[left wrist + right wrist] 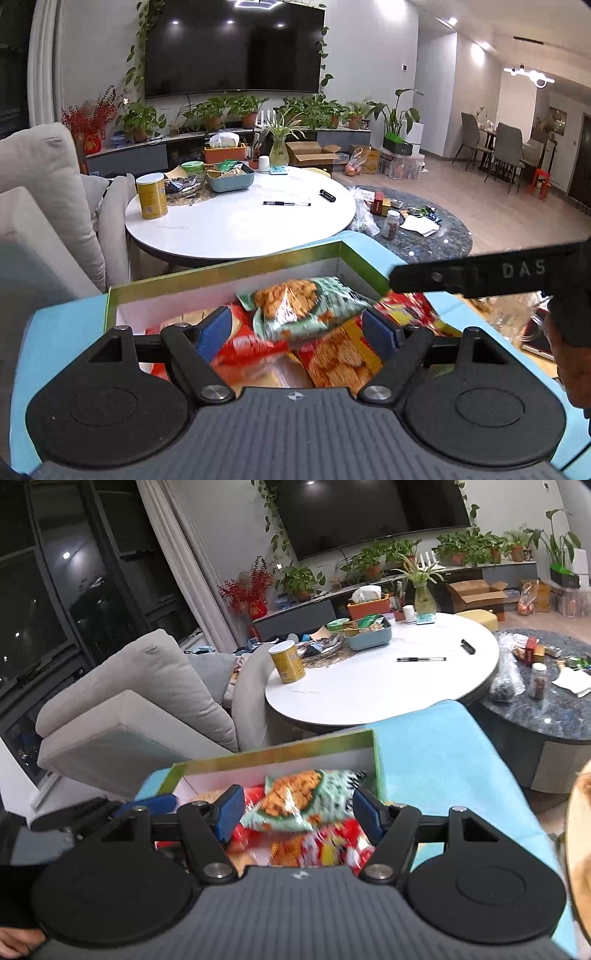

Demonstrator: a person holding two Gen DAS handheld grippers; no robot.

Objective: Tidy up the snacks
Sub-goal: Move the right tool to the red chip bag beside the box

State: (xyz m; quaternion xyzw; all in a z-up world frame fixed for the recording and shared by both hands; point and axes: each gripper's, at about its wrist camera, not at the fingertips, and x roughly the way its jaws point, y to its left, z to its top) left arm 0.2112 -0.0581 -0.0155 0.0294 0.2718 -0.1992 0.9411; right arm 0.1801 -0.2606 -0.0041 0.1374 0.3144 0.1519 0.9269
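Both grippers, left (295, 328) and right (295, 812), gape wide over the snack box (221, 267).
Only the right view shows the dark window (55, 590); a white table (240, 221) stands beyond.

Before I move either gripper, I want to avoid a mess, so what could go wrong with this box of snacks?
1. The green snack bag lies loose atop the red snack bags, blurred as if moving; it may slide out of place.
2. Both the left gripper and right gripper hover open over the same box; they might collide.
3. The box sits on a blue cloth, which could shift if nudged.
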